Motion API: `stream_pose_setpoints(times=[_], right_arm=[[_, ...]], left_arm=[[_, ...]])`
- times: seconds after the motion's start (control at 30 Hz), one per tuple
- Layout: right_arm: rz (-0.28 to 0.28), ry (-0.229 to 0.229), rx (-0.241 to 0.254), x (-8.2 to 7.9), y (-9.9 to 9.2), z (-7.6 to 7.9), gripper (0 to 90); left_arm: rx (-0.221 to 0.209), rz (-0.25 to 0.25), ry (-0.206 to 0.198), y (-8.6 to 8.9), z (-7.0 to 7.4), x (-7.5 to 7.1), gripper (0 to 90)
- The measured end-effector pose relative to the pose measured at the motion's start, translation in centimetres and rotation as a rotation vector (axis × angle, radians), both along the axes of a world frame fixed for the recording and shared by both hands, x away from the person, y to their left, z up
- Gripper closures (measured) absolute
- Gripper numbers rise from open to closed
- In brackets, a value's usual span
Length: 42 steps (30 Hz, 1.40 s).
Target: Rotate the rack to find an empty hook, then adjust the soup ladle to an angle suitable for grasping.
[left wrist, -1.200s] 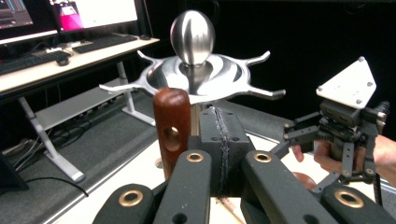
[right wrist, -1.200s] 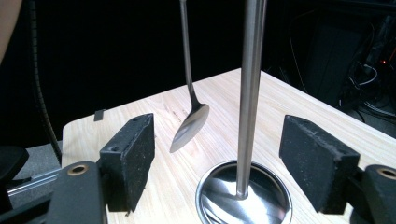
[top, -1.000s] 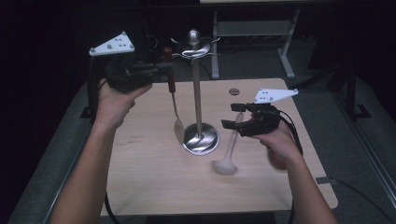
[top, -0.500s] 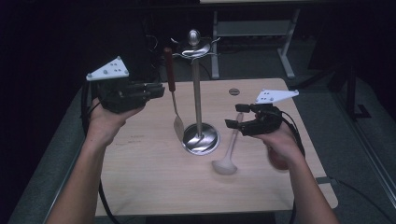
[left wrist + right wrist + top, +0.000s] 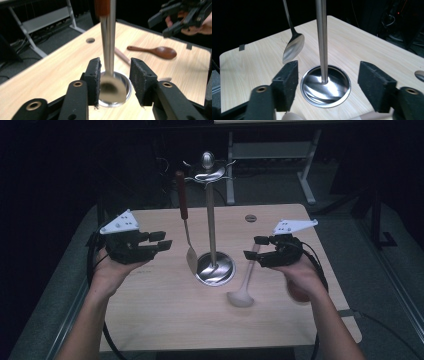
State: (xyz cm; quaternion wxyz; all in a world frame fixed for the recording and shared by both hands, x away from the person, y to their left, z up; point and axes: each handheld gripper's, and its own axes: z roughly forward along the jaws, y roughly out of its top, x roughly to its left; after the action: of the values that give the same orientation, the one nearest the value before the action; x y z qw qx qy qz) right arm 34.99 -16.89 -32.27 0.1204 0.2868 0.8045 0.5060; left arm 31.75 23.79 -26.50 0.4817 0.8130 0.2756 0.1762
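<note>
A metal stand (image 5: 212, 215) rises from a round shiny base (image 5: 215, 269) at mid-table. A metal spoon (image 5: 186, 227) with a red-brown handle hangs from one of its top hooks, bowl down. My left gripper (image 5: 161, 241) is open to the left of the spoon, apart from it. In the left gripper view the spoon's bowl (image 5: 111, 87) hangs beyond the open left gripper (image 5: 115, 72). My right gripper (image 5: 253, 247) is open over the handle of a pale wooden spoon (image 5: 244, 290) lying on the table. In the right gripper view the right gripper (image 5: 329, 72) frames the base (image 5: 325, 86).
A dark wooden spoon (image 5: 156, 51) lies on the table under the right hand. A small round hole (image 5: 250, 218) is set in the tabletop at the back. Metal table legs (image 5: 305, 170) stand behind the table. The light wood table (image 5: 165, 315) has bare room at the front.
My left gripper has drawn back from the top of the hanging spoon's handle and dropped lower and to the left. The spoon stays on its hook. The right gripper has barely moved.
</note>
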Motion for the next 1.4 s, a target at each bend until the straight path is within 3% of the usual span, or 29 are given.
stream_pose_setpoints(times=[0.1,0.27,0.5,0.63,0.8,0.93,1.1,1.17,1.27,1.4], right_arm=[[0.001,0.014,-0.02,0.0,-0.1,-0.6,43.8],[-0.009,0.042,-0.05,0.1,0.0,-2.0,63.5],[-0.001,0.106,-0.13,0.7,0.7,-4.7,89.0],[0.003,0.153,-0.186,1.3,1.7,-6.5,89.7],[0.014,0.2,-0.291,2.3,3.4,-9.0,89.7],[0.035,0.238,-0.329,2.7,4.6,-10.2,89.7],[0.051,0.269,-0.41,2.7,6.1,-11.4,89.8],[0.046,0.278,-0.46,2.8,6.4,-11.8,89.8],[0.043,0.278,-0.493,3.0,6.3,-12.3,89.9],[0.04,0.292,-0.499,2.9,6.3,-12.3,90.0]], left_arm=[[0.015,0.008,0.025,0.4,-1.3,-0.1,54.9],[0.032,0.014,0.059,0.8,-3.6,-0.3,48.1],[0.049,0.013,0.1,1.2,-7.3,-0.8,40.1],[0.056,0.016,0.119,1.4,-9.4,-1.2,38.2],[0.046,0.031,0.137,1.8,-11.4,-1.8,35.8],[0.063,0.038,0.155,2.1,-12.6,-1.9,32.3],[0.069,0.044,0.183,2.2,-14.0,-1.9,31.5],[0.091,0.041,0.192,2.1,-14.5,-1.8,31.5],[0.097,0.038,0.202,2.1,-14.9,-1.7,31.5],[0.098,0.043,0.211,2.1,-15.3,-1.7,31.4]])
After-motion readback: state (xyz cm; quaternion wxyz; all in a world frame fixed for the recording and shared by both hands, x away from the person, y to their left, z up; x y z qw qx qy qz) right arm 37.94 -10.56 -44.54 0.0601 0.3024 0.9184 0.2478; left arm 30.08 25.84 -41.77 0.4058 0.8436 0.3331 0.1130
